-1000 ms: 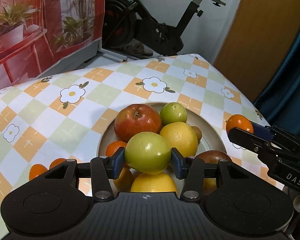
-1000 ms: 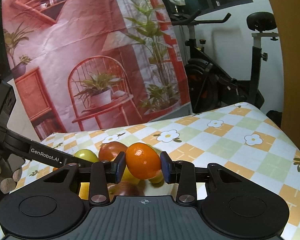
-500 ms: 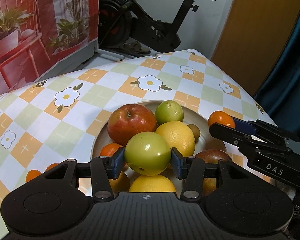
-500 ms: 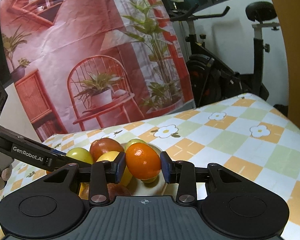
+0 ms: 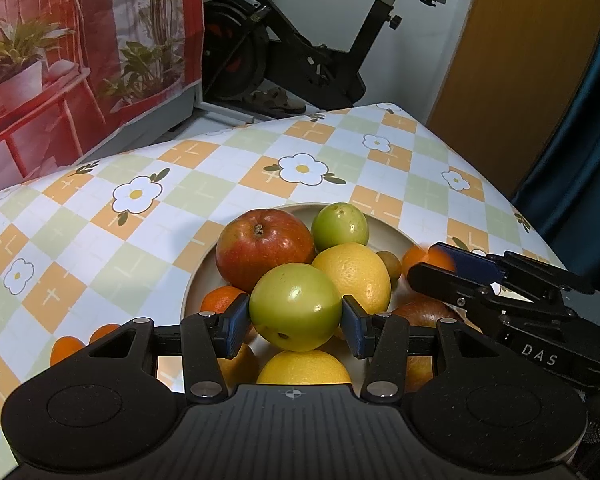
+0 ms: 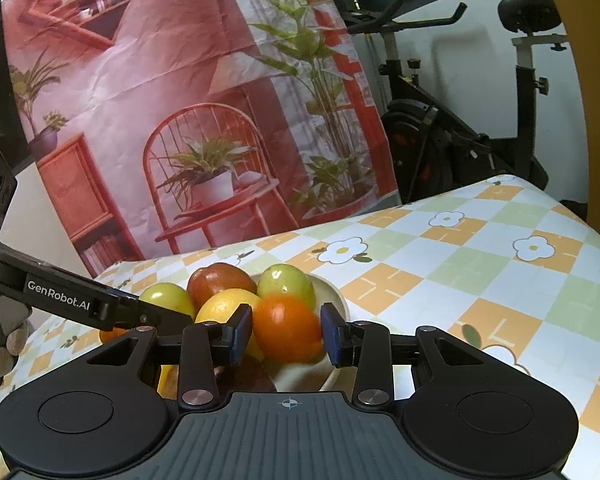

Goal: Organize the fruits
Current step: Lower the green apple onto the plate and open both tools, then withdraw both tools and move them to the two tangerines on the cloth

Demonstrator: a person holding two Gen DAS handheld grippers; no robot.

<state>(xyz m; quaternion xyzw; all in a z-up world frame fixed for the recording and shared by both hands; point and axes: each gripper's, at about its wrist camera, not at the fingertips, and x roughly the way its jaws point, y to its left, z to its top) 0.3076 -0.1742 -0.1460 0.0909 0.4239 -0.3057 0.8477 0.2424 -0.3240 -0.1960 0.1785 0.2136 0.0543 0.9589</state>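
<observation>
My left gripper (image 5: 296, 322) is shut on a green apple (image 5: 296, 304), held just above the fruit piled in a beige bowl (image 5: 384, 230). The pile includes a red apple (image 5: 264, 248), a small green fruit (image 5: 340, 226), a yellow citrus (image 5: 354, 276) and a tangerine (image 5: 220, 298). My right gripper (image 6: 287, 334) is shut on an orange tangerine (image 6: 287, 326) over the bowl's near rim (image 6: 338, 300). In the left wrist view the right gripper (image 5: 440, 266) reaches in from the right with that tangerine (image 5: 418, 256) at the bowl's right edge.
Two loose tangerines (image 5: 66, 348) lie on the checked flower tablecloth (image 5: 140, 240) left of the bowl. An exercise bike (image 5: 300, 52) and a printed red backdrop (image 6: 180, 120) stand beyond the table's far edge. A person's fingers (image 6: 4, 352) hold the left gripper.
The right gripper has come down and toward the bowl with its tangerine, now at the bowl's right rim. The left gripper and green apple have stayed put.
</observation>
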